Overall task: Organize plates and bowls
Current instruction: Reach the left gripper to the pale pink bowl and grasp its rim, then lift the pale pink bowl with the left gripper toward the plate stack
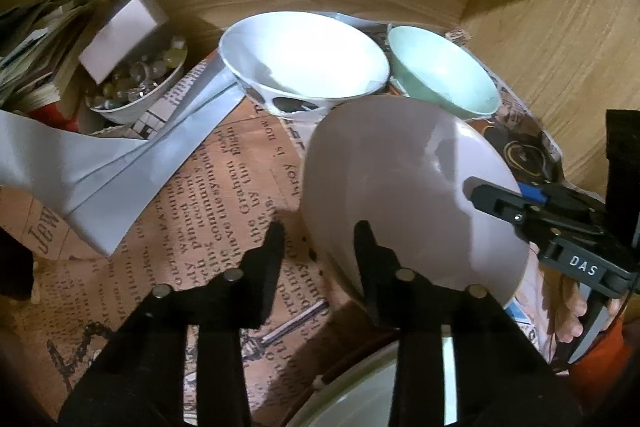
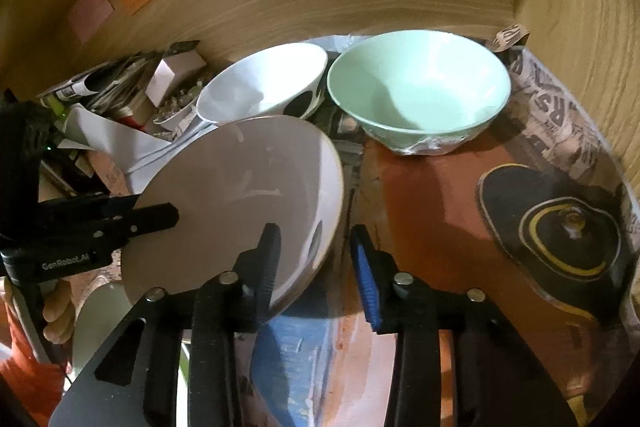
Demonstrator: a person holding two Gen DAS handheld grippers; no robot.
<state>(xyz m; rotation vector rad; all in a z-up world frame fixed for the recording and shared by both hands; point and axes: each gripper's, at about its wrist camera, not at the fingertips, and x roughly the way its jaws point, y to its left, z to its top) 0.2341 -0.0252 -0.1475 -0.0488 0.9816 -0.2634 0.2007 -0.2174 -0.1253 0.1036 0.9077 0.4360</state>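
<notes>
Both claws flank the pale grey round ceramic plate (image 1: 400,187): left gripper (image 1: 318,239) and right gripper (image 2: 314,247) each stand parted with one finger across the tilted plate's rim. Farther back sit a white black-spotted bowl (image 2: 264,83) and, right of it, a mint-green bowl (image 2: 420,87) on newspaper-print paper (image 1: 224,187)

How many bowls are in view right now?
4: a white spotted bowl at the back, mint bowl to its right, small trinket-filled bowl far left, pale bowl tilted between both claws.
</notes>
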